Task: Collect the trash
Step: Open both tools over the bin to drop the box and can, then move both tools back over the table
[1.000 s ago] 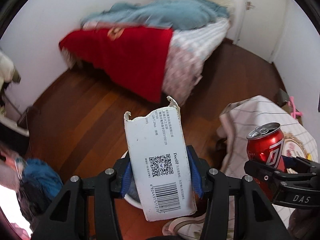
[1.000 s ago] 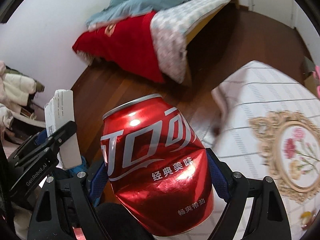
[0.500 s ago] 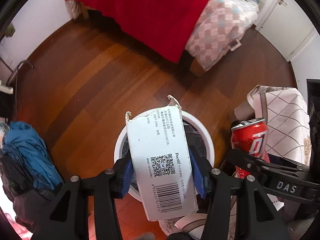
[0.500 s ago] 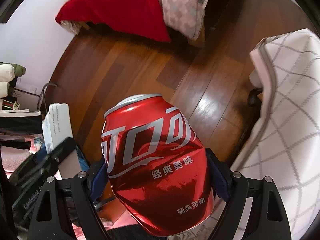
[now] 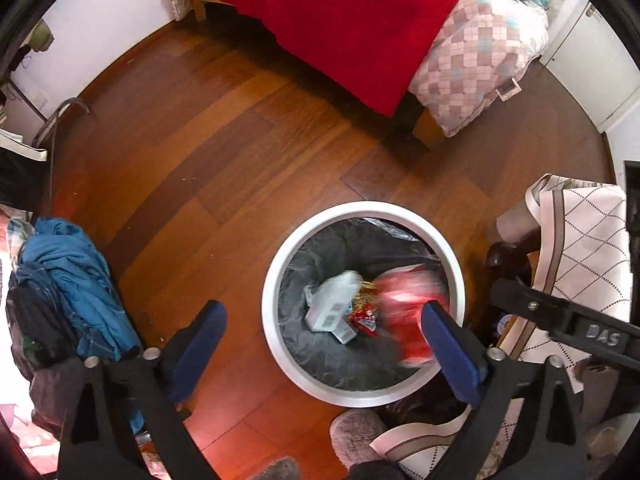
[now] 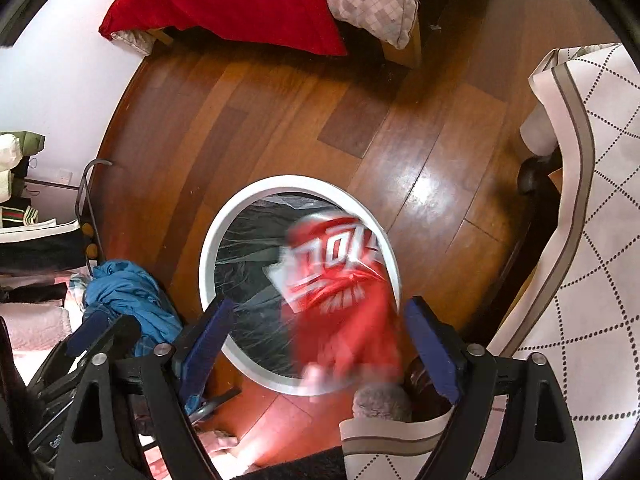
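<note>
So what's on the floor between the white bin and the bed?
Nothing: in the left wrist view, only bare wooden floor lies between the white bin and the bed.

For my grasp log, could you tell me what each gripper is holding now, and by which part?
Nothing is held. The left gripper and right gripper are open; the blurred red can is dropping free into the bin.

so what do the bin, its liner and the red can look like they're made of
Trash bin: smooth white rim, matte, probably plastic; painted metal is possible.
Bin liner: thin dark plastic film, crinkled and glossy.
Red can: blurred mid-fall; the shiny printed red skin suggests thin aluminium.
</note>
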Available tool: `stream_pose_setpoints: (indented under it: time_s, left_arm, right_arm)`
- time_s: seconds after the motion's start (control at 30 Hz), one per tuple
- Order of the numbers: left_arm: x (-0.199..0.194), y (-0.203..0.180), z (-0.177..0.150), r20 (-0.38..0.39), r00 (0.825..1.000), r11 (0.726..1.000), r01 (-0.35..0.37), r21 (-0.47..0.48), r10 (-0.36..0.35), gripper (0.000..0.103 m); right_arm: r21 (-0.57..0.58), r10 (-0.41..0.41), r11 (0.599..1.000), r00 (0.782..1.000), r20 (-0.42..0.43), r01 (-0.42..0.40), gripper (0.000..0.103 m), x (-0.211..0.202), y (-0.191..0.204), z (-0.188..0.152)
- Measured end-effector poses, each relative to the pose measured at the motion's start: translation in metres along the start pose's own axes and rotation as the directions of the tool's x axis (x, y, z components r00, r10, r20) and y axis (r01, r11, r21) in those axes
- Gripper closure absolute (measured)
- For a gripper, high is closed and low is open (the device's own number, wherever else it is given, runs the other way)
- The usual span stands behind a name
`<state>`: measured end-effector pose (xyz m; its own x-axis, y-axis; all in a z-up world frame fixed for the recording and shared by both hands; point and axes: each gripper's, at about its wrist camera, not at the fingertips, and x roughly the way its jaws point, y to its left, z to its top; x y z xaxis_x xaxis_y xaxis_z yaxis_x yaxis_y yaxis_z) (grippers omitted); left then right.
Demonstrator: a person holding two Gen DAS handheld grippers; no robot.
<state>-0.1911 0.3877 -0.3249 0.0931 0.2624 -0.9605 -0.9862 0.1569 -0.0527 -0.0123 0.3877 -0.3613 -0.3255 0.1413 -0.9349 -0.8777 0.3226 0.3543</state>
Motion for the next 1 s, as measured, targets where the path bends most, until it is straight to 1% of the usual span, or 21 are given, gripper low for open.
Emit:
stream_pose_setpoints:
  time_s: [0.1, 0.13, 0.3, 0.33, 0.53, 0.67, 0.77, 0.9, 1.0]
  left_arm:
    - [-0.007, 0.001, -0.004, 0.009, 1.000, 1.000, -0.019, 0.003, 0.019, 0.003]
    - [-0.011, 0.000, -0.006, 0.014, 1.000, 1.000, -0.026, 0.007, 0.026, 0.003]
    - [-0.032, -0.002, -0.015, 0.049, 0.998, 0.998, -0.051, 0.026, 0.049, 0.002]
    - [-0.037, -0.003, -0.017, 0.056, 0.997, 0.998, -0.052, 0.030, 0.050, 0.002]
    - [-0.069, -0.009, -0.030, 0.098, 0.994, 0.997, -0.061, 0.055, 0.056, 0.002]
    - [-0.093, -0.014, -0.041, 0.128, 0.991, 0.997, -0.057, 0.061, 0.048, 0.002]
    - [-0.120, -0.015, -0.052, 0.171, 0.984, 0.996, -0.063, 0.056, 0.053, 0.002]
    - [-0.150, -0.015, -0.065, 0.214, 0.976, 0.997, -0.058, 0.058, 0.044, 0.002]
    - [-0.175, -0.019, -0.074, 0.251, 0.967, 0.996, -0.061, 0.071, 0.041, 0.002]
  right_arm:
    - [-0.012, -0.005, 1.000, 1.000, 0.017, 0.005, 0.001, -0.013, -0.001, -0.006]
    - [-0.018, -0.013, 1.000, 1.000, 0.022, 0.013, 0.000, -0.017, -0.001, -0.008]
    - [-0.061, -0.080, 0.995, 0.995, 0.062, 0.083, 0.000, -0.045, -0.001, -0.027]
    - [-0.075, -0.103, 0.991, 0.992, 0.071, 0.108, 0.000, -0.051, 0.000, -0.032]
    - [-0.127, -0.153, 0.977, 0.978, 0.140, 0.171, 0.000, -0.089, 0.007, -0.062]
    - [-0.141, -0.140, 0.976, 0.974, 0.180, 0.166, 0.000, -0.117, 0.012, -0.082]
    - [-0.150, -0.124, 0.976, 0.968, 0.216, 0.159, 0.000, -0.142, 0.017, -0.099]
    - [-0.156, -0.113, 0.975, 0.953, 0.282, 0.161, 0.000, -0.177, 0.020, -0.122]
    - [-0.156, -0.091, 0.977, 0.944, 0.318, 0.147, 0.000, -0.199, 0.021, -0.137]
